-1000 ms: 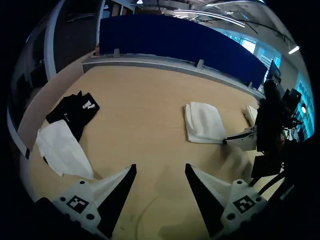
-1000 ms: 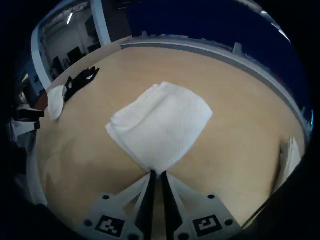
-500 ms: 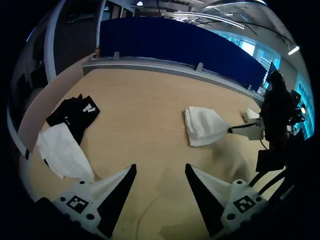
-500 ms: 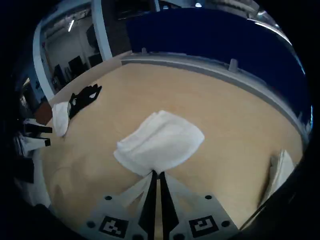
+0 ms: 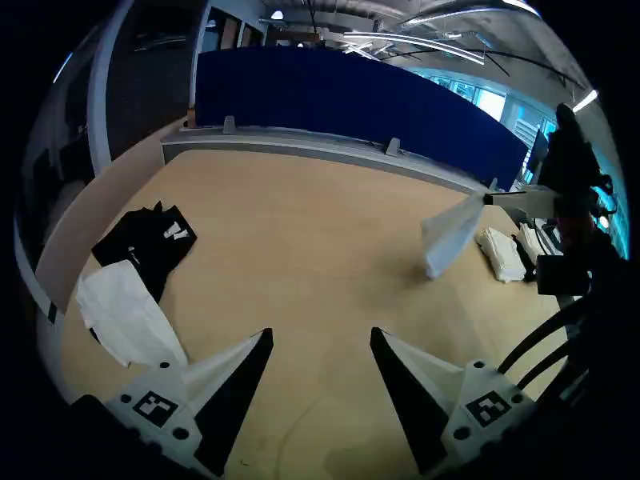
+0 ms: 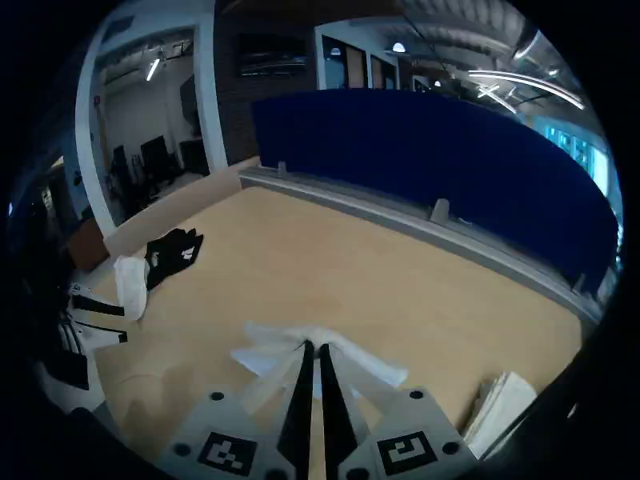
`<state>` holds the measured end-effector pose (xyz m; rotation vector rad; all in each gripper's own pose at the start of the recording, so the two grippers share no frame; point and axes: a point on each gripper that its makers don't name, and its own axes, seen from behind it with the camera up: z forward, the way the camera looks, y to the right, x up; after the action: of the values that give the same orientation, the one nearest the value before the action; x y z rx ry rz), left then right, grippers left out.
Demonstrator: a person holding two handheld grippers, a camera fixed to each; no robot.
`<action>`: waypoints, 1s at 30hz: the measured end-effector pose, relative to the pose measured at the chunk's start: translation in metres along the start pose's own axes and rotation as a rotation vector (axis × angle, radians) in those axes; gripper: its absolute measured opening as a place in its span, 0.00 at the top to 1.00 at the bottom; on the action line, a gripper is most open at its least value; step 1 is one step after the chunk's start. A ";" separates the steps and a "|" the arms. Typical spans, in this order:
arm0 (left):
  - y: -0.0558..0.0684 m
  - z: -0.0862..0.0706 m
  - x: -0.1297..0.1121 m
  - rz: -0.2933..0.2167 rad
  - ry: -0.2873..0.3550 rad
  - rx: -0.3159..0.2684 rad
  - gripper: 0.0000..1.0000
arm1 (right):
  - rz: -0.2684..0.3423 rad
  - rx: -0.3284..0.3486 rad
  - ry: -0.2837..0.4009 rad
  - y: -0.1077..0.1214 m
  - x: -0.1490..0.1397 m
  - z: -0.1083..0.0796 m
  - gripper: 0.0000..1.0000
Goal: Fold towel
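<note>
Two grippers work over a pale wooden table that has a long blue partition along its far edge. The right gripper has its fingers pressed together on a white towel, which spills out to either side of the tips. In the left gripper view, that same right gripper is out in front of one end of the partition. The towel hangs down from it in a loose, narrow drape. Its lower end comes close to the tabletop, but I cannot tell whether it touches. The left gripper is on the side of the table farthest from the partition. Its fingers are spread wide apart with nothing between them, and it is well apart from the towel. A stack of folded towels lies on the table just beyond the hanging towel, near the same end of the partition. Toward the partition's other end, and well out from it, a crumpled black cloth lies on the table. A white cloth lies against the black one, on its side away from the partition.
</note>
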<state>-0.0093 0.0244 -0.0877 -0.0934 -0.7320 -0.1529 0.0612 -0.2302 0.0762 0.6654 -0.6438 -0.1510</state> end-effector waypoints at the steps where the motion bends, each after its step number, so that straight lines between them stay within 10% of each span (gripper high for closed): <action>1: 0.001 0.000 0.000 0.000 0.000 -0.001 0.10 | -0.001 -0.004 0.000 0.004 0.002 -0.003 0.95; 30: 0.010 -0.003 0.001 0.007 -0.004 0.000 0.10 | 0.018 -0.143 -0.007 0.148 0.024 -0.067 0.95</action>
<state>-0.0051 0.0341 -0.0891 -0.0960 -0.7352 -0.1455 0.1103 -0.0868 0.1396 0.5218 -0.6388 -0.1807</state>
